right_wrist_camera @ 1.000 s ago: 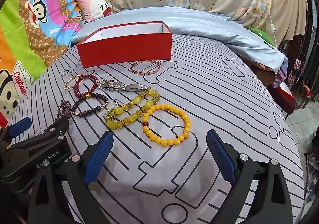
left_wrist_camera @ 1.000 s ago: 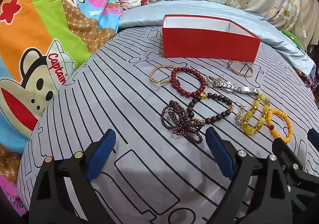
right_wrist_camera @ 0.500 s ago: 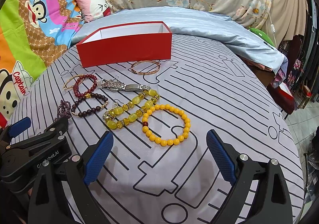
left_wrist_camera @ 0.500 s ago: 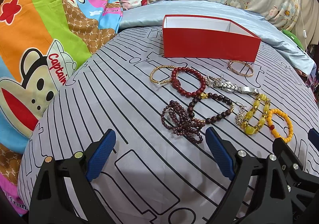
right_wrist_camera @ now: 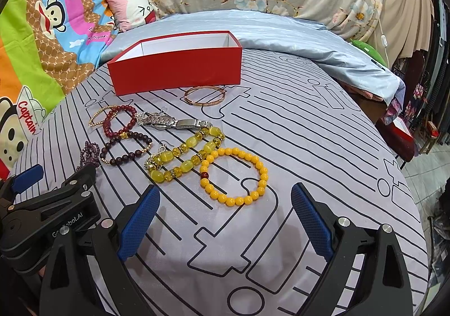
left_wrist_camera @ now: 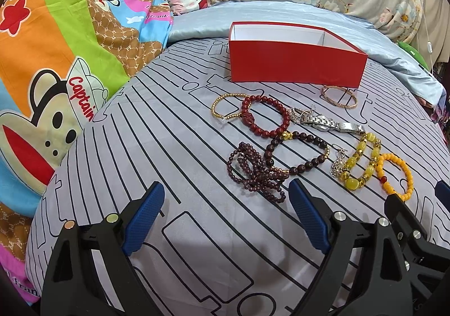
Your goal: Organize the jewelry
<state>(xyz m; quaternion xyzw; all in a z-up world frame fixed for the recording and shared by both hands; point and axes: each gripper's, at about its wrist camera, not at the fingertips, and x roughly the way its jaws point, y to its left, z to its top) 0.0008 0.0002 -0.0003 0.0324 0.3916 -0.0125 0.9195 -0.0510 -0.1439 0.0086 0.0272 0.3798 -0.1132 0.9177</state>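
Note:
An open red box [left_wrist_camera: 295, 65] [right_wrist_camera: 175, 68] with a white inside stands at the far side of the grey striped bedsheet. In front of it lie several bracelets: a purple bead strand [left_wrist_camera: 254, 172], a dark bead bracelet [left_wrist_camera: 298, 154], a red bead bracelet [left_wrist_camera: 265, 116], a thin gold chain [left_wrist_camera: 222, 106], a silver watch [right_wrist_camera: 174, 123], a yellow glass bracelet [right_wrist_camera: 185, 157], an orange bead bracelet [right_wrist_camera: 234, 175] and a rose-gold bangle [right_wrist_camera: 205, 95]. My left gripper [left_wrist_camera: 225, 200] is open, just short of the purple strand. My right gripper [right_wrist_camera: 225, 203] is open, near the orange bracelet.
A cartoon monkey blanket [left_wrist_camera: 56, 62] lies to the left, a pink pillow [right_wrist_camera: 132, 8] and a light blue quilt [right_wrist_camera: 281, 31] behind the box. The bed's right edge [right_wrist_camera: 393, 152] drops to a floor with clutter. Bare sheet lies right of the jewelry.

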